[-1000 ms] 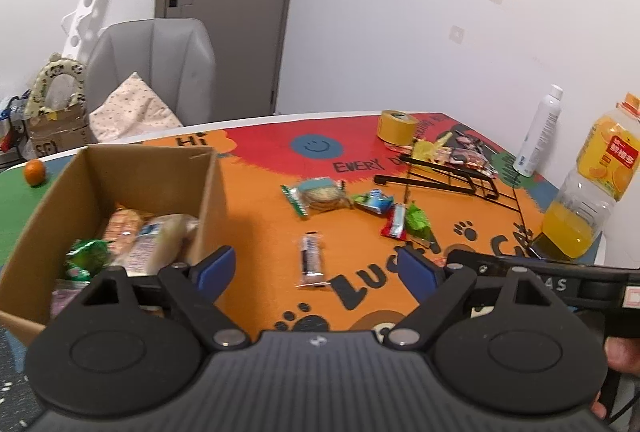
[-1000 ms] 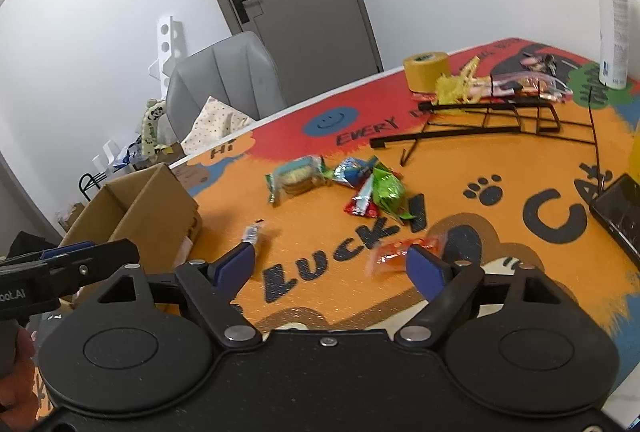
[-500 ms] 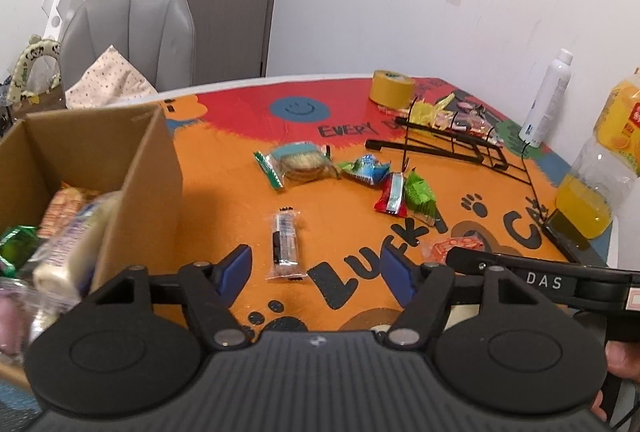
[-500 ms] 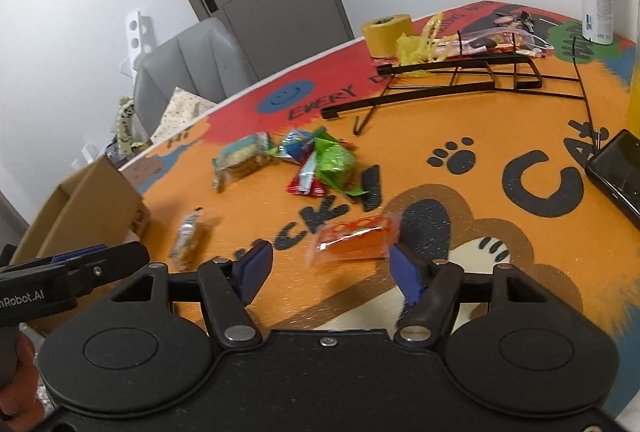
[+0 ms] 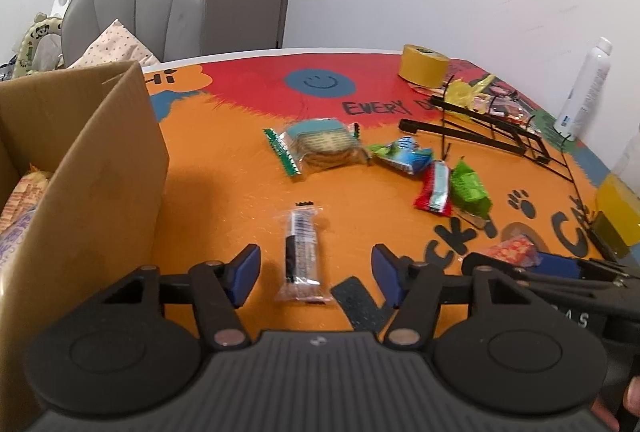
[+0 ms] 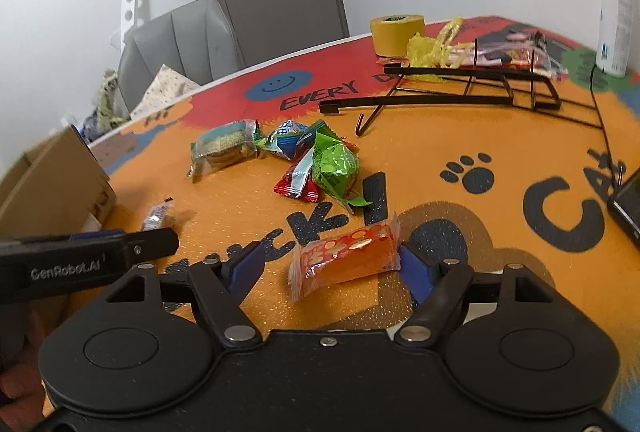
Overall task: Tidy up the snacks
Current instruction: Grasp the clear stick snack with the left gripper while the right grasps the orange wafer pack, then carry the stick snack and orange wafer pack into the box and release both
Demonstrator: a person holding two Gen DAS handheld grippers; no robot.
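Snacks lie scattered on the orange table mat [image 5: 224, 192]. In the left wrist view, the left gripper [image 5: 316, 270] fills the bottom of the frame with its jaws spread wide, and a clear wrapped bar [image 5: 303, 252] lies on the mat between the blue pads, touching neither. The cardboard box [image 5: 92, 168] stands at the left edge and holds some packets. Near the center lie a cookie pack [image 5: 320, 148], a blue packet [image 5: 404, 156], a red packet [image 5: 434, 188] and a green packet [image 5: 470, 190]. In the right wrist view, the right gripper [image 6: 330, 264] is also spread open at the bottom, around an orange packet [image 6: 346, 258]; its right pad is touching or almost touching the wrapper. A tape roll [image 6: 396, 34] and a black wire rack [image 6: 472, 88] sit in the upper right.
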